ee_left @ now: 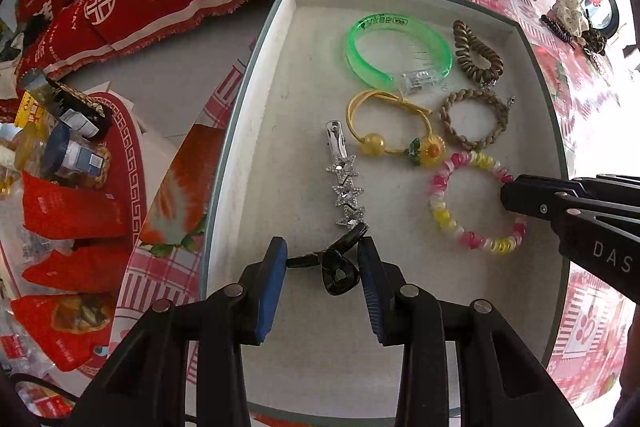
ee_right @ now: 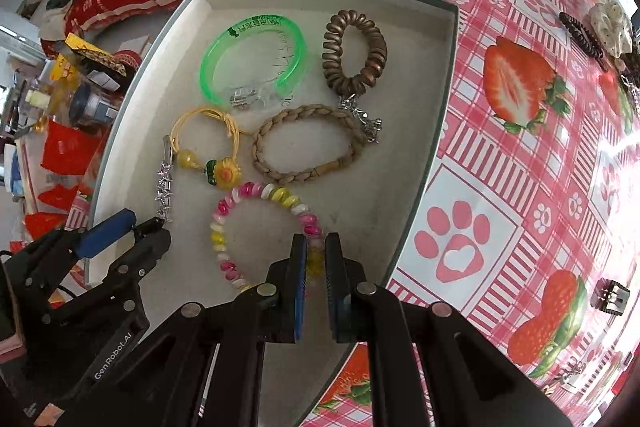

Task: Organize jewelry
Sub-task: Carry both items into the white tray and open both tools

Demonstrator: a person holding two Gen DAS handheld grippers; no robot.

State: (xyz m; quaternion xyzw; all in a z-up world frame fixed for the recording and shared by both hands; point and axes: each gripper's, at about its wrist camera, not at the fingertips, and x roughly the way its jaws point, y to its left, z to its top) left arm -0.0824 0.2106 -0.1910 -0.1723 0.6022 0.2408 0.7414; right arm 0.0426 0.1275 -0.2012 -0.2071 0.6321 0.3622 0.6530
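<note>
Both pieces hang low over the tray (ee_left: 256, 75) as we place them: our left gripper (ee_left: 323, 259) clamps a black hair clip (ee_left: 336, 263), our right gripper (ee_right: 316, 255) apparently pinches the pink-and-yellow bead bracelet (ee_right: 256, 227) (pads hide contact), so next we lower and release.

A white-lined tray (ee_right: 436, 75) is edged in grey-green. In it are seen a translucent green bangle (ee_right: 252, 55), a bronze-brown coil tie (ee_right: 354, 55), a tan braided bracelet (ee_right: 308, 147), a yellow cord (ee_right: 200, 135) with a sunflower, and pink, white and yellow beads (ee_right: 248, 211). The tablecloth (ee_right: 520, 167) is checked pink and printed with red strawberries and paw marks.
</note>
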